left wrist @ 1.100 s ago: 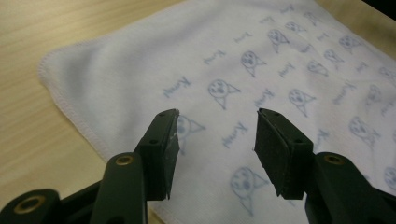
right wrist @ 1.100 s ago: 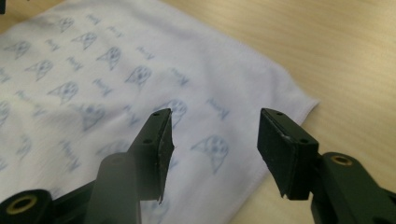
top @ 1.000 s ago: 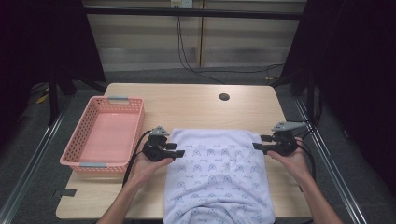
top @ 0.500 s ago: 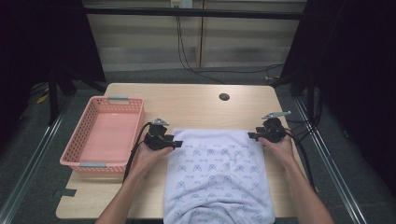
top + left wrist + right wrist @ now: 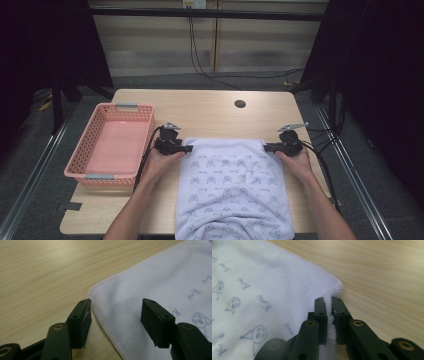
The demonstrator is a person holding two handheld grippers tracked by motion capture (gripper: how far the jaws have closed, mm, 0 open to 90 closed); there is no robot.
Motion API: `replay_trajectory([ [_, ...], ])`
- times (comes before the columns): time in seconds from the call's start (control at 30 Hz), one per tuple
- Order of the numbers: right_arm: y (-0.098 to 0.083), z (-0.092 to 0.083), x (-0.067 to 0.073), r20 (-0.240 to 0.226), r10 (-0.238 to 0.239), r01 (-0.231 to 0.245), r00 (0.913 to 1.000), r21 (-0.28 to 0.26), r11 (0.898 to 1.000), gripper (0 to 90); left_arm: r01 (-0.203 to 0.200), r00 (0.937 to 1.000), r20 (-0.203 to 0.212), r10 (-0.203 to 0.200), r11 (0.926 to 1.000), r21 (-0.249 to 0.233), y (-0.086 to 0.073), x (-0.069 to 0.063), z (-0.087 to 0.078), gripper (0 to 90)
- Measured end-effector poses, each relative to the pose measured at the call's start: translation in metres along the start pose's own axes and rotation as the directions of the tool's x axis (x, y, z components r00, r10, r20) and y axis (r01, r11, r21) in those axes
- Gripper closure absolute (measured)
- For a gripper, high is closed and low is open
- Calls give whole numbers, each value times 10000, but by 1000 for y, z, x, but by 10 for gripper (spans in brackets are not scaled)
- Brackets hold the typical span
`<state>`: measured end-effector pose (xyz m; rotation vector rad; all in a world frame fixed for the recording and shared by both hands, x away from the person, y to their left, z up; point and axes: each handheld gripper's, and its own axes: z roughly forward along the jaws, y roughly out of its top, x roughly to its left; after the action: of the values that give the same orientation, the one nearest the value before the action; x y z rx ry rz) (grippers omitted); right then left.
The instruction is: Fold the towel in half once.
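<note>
A white towel [image 5: 230,185] printed with small grey cartoon figures lies flat on the wooden table, its near end hanging over the front edge. My left gripper [image 5: 186,149] rests at the towel's far left corner. In the left gripper view that gripper [image 5: 115,322] is open, its jaws straddling the stitched corner of the towel [image 5: 155,282] without pinching it. My right gripper [image 5: 267,147] is at the far right corner. In the right gripper view it [image 5: 329,320] is shut on the towel [image 5: 262,290], with a ridge of cloth squeezed between the jaws.
A pink plastic basket [image 5: 80,160] stands empty at the table's left side. A round cable hole [image 5: 240,104] sits in the tabletop beyond the towel. Bare wood [image 5: 200,115] stretches between the towel and the far edge. Black cables trail from both grippers.
Both grippers have moved forward with the towel's far edge, spreading it farther up the table. The right hand has shifted slightly inward and forward.
</note>
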<state>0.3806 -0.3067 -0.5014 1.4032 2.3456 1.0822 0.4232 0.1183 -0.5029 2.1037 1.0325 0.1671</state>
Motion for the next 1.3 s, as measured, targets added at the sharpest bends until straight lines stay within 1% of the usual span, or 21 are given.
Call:
replay_trajectory([
  [0.1, 0, -2, 0, -91, 42, -43, 9999, -89, 10000, 845, -16, 9999, -108, 16, 10000, -32, 3, 2, 3, 461],
  [0.13, 0, -2, 0, -138, 17, -20, 9999, -147, 9999, 845, -125, 9999, 8, 125, 9999, -5, 5, 3, 4, 504],
  [0.2, 0, -3, -1, -196, 80, -85, 9998, -249, 9997, 845, -222, 9992, 321, 224, 9997, -54, 4, 0, 6, 647],
  [0.23, 0, -3, -1, -196, 80, -85, 9998, -249, 9997, 845, -222, 9992, 321, 224, 9997, -54, 4, 0, 6, 695],
  [0.27, 1, -4, -3, -365, 154, -168, 9992, -388, 9991, 846, -284, 9990, 339, 285, 9996, -34, 4, -2, 7, 793],
  [0.33, 1, -5, -3, -527, 295, -321, 9982, -493, 9983, 847, -313, 9961, 829, 297, 9993, 183, 3, -6, 8, 860],
  [0.43, 2, -12, -5, -800, 496, -554, 9956, -712, 9959, 849, 30, 9920, 1261, -24, 10000, -45, 1, -5, 3, 869],
  [0.5, 4, -19, -6, -928, 548, -632, 9942, -905, 9939, 850, 28, 9922, 1245, -14, 9999, -115, 2, -6, 0, 869],
  [0.6, 8, -34, -8, -1087, 650, -793, 9919, -1330, 9879, 850, -26, 9896, 1435, 134, 9972, -747, 13, -12, -23, 869],
  [0.63, 8, -34, -8, -1087, 650, -793, 9919, -1330, 9879, 850, -26, 9896, 1435, 134, 9972, -747, 13, -12, -23, 869],
  [0.67, 13, -47, -9, -1047, 551, -710, 9930, -1547, 9854, 850, -137, 9889, 1453, 301, 9936, -1124, 21, -14, -37, 870],
  [0.73, 19, -60, -8, -1050, 426, -611, 9936, -1795, 9819, 850, -107, 9887, 1459, 330, 9885, -1509, 29, -15, -50, 870],
  [0.77, 23, -66, -8, -1026, 345, -543, 9941, -1971, 9789, 849, -107, 9887, 1459, 330, 9885, -1509, 29, -15, -50, 870],
  [0.83, 26, -72, -8, -1031, 334, -551, 9941, -2152, 9750, 849, -208, 9883, 1453, 474, 9835, -1794, 38, -14, -62, 871],
  [0.87, 34, -83, -7, -1081, 274, -542, 9938, -2535, 9658, 849, -270, 9893, 1349, 556, 9783, -2053, 48, -10, -74, 871],
  [0.93, 42, -91, -6, -1162, 202, -519, 9930, -2768, 9595, 848, -228, 9900, 1301, 543, 9724, -2322, 57, -6, -82, 872],
  [1.0, 51, -98, -6, -1208, 78, -430, 9927, -2922, 9554, 848, -104, 9905, 1296, 453, 9659, -2586, 65, -1, -89, 872],
  [1.03, 51, -98, -6, -1208, 78, -430, 9927, -2922, 9554, 848, -104, 9905, 1296, 453, 9659, -2586, 65, -1, -89, 872],
  [1.2, 84, -112, -9, -1026, -13, -335, 9947, -3363, 9412, 849, -168, 9934, 1045, 482, 9592, -2823, 87, 2, -93, 873],
  [1.23, 84, -112, -9, -1026, -13, -335, 9947, -3363, 9412, 849, -168, 9934, 1045, 482, 9592, -2823, 87, 2, -93, 872],
  [1.3, 101, -118, -13, -799, 17, -299, 9968, -3530, 9351, 850, -162, 9938, 1002, 474, 9564, -2916, 98, 2, -93, 873],
])
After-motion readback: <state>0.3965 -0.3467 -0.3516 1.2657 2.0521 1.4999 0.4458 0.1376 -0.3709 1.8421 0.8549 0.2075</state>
